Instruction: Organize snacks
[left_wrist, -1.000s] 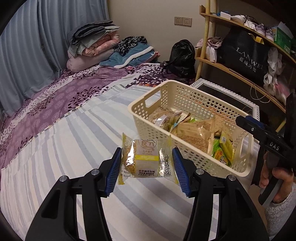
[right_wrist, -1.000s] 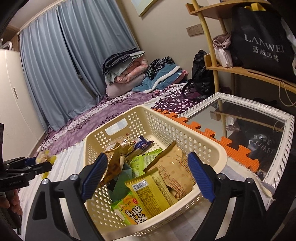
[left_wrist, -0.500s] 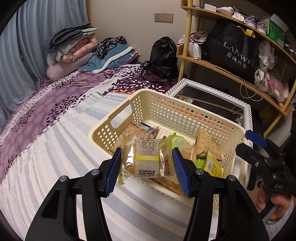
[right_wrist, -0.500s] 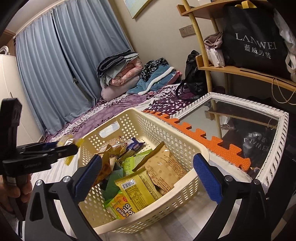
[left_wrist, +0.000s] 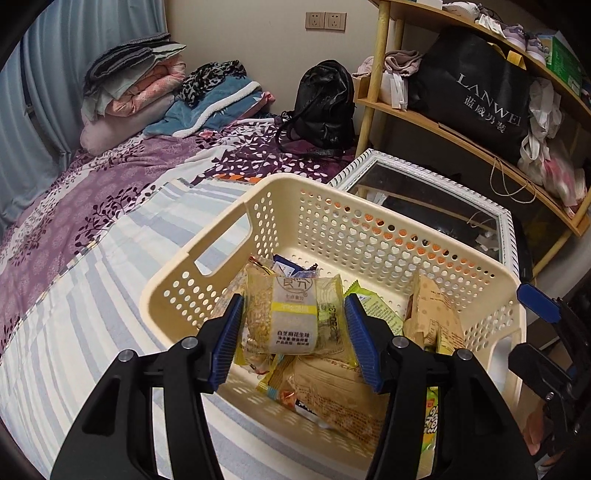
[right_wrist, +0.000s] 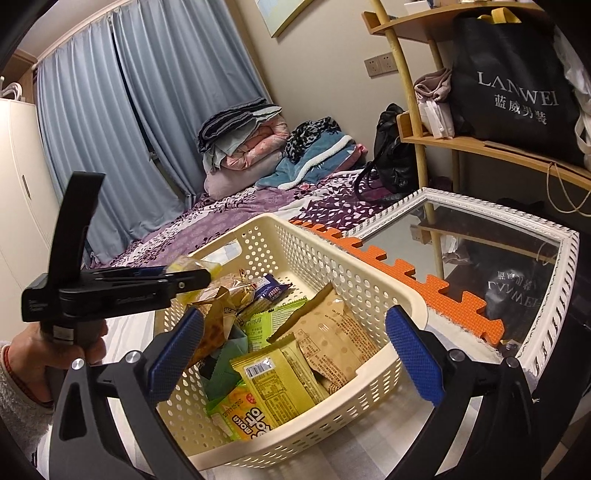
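My left gripper (left_wrist: 293, 338) is shut on a clear yellow snack packet (left_wrist: 293, 314) and holds it above the cream perforated basket (left_wrist: 369, 229), over its near left part. The basket holds several snack packets, brown, green and yellow (right_wrist: 280, 376). In the right wrist view the left gripper (right_wrist: 192, 275) shows side-on over the basket's left rim, the packet (right_wrist: 188, 264) in its tip. My right gripper (right_wrist: 295, 354) is open and empty, its fingers spread across the basket's near side (right_wrist: 280, 439). Its blue tip (left_wrist: 537, 301) shows at the right edge of the left wrist view.
The basket stands on a striped blue-white cover (left_wrist: 92, 295) on a bed with a purple floral quilt (left_wrist: 110, 177). A white-framed mirror (right_wrist: 498, 236) lies right of the basket, with orange foam tiles (right_wrist: 406, 273) between. A wooden shelf (left_wrist: 461, 122) with bags stands behind.
My left gripper has carried the snack packet from over the striped cover to above the basket's inside. My right gripper has stayed open at the basket's near side.
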